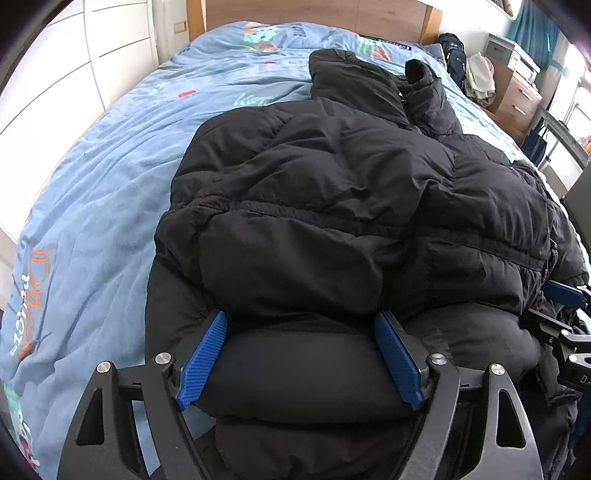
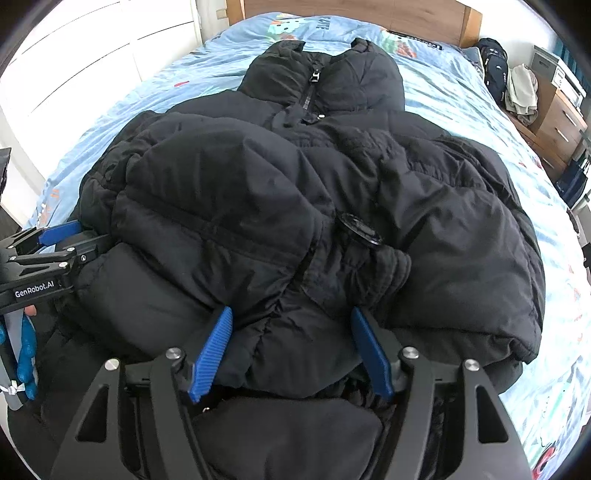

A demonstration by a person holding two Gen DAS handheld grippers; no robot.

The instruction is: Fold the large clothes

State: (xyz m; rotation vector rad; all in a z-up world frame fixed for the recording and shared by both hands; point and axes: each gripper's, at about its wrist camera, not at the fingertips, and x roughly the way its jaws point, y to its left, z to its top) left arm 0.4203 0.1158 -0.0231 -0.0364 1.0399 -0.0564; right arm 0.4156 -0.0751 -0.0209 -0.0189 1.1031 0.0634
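Note:
A large black puffer jacket (image 1: 332, 192) lies on the bed, its sleeves folded in over the body; its zipped collar points to the headboard in the right wrist view (image 2: 314, 177). My left gripper (image 1: 301, 325) stands wide at the jacket's near hem, blue pads on either side of a thick roll of hem fabric. My right gripper (image 2: 291, 317) stands equally wide around the hem further right. The left gripper also shows at the left edge of the right wrist view (image 2: 62, 236).
The bed has a light blue printed duvet (image 1: 110, 166) and a wooden headboard (image 2: 351, 11). White wardrobe doors (image 1: 55, 66) stand left. A wooden drawer unit (image 2: 557, 122), a dark backpack (image 2: 495, 62) and piled clothes are at the right.

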